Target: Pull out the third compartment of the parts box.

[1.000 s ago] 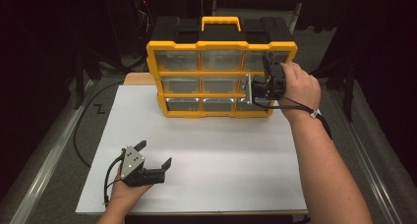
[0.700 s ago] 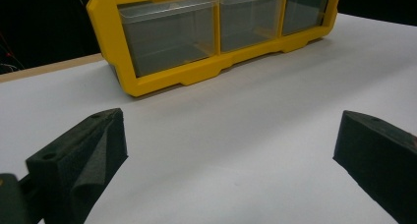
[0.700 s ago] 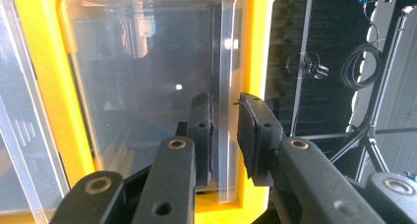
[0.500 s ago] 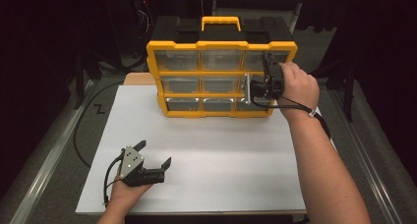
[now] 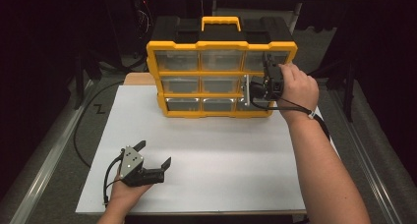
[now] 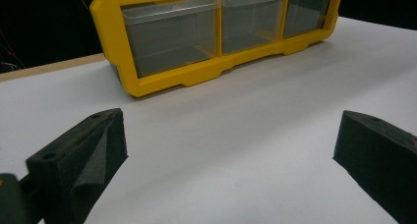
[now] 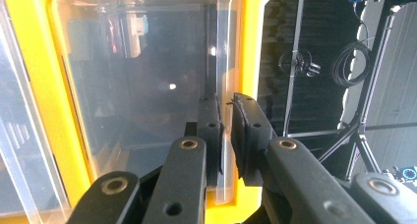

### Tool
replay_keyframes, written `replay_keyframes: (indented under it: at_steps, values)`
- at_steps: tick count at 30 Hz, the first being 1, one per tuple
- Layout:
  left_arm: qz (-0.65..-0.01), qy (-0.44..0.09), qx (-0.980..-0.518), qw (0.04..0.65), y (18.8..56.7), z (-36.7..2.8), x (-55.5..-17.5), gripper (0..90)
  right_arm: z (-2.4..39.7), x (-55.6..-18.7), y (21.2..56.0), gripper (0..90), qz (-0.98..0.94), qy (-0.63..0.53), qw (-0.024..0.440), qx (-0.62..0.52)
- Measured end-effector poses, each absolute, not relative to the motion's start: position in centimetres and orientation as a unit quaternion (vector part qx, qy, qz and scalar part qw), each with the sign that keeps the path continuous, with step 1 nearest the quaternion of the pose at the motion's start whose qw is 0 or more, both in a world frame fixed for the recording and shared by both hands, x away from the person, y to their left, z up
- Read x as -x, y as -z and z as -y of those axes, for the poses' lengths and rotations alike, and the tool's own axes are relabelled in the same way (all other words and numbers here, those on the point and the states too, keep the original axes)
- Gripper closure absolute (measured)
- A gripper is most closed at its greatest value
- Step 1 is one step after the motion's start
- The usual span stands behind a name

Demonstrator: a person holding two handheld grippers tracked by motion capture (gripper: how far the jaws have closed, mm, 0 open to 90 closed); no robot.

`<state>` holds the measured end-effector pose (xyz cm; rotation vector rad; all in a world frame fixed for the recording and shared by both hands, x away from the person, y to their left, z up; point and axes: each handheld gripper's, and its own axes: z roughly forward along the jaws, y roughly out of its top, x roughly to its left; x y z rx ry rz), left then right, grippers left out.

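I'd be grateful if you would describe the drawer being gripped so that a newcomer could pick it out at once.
On the white table stands a yellow organiser with a three-by-three grid of clear drawers. Look at the right column: the gripped drawer is its middle one. Unlike its neighbours, it has the right gripper shut on its front lip.

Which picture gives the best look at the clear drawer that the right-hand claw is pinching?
The right gripper view: the right gripper is shut on the clear drawer's lip, seen close up. In the high view the drawer sits in the yellow organizer's middle row, mostly behind the hand. The left gripper view shows the organizer's bottom row.
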<state>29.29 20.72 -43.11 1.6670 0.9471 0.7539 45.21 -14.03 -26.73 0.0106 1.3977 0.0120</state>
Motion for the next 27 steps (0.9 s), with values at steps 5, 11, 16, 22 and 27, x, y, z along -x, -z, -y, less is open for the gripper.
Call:
replay_keyframes:
  at_steps: [5, 11, 16, 22, 27]
  values:
    - [-0.393, -0.314, -0.693, 0.516, 43.1, -20.7, -29.2, 0.5, 14.2, -44.3, 26.8, 84.6, -0.640, -0.012, 0.769, -0.002]
    - [-0.392, -0.312, -0.695, 0.516, 43.1, -20.6, -29.3, 0.6, 14.4, -42.8, 26.8, 84.5, -0.640, -0.016, 0.768, 0.002]
    - [-0.392, -0.312, -0.694, 0.516, 43.1, -20.6, -29.2, 0.5, 14.4, -41.7, 26.8, 84.4, -0.641, -0.017, 0.767, 0.004]
    - [-0.391, -0.312, -0.696, 0.516, 43.1, -20.6, -29.3, 0.5, 14.5, -40.9, 26.9, 84.3, -0.642, -0.017, 0.766, 0.008]
    - [-0.388, -0.311, -0.697, 0.516, 43.1, -20.5, -29.2, 0.5, 14.5, -40.3, 27.0, 84.2, -0.644, -0.020, 0.765, 0.005]
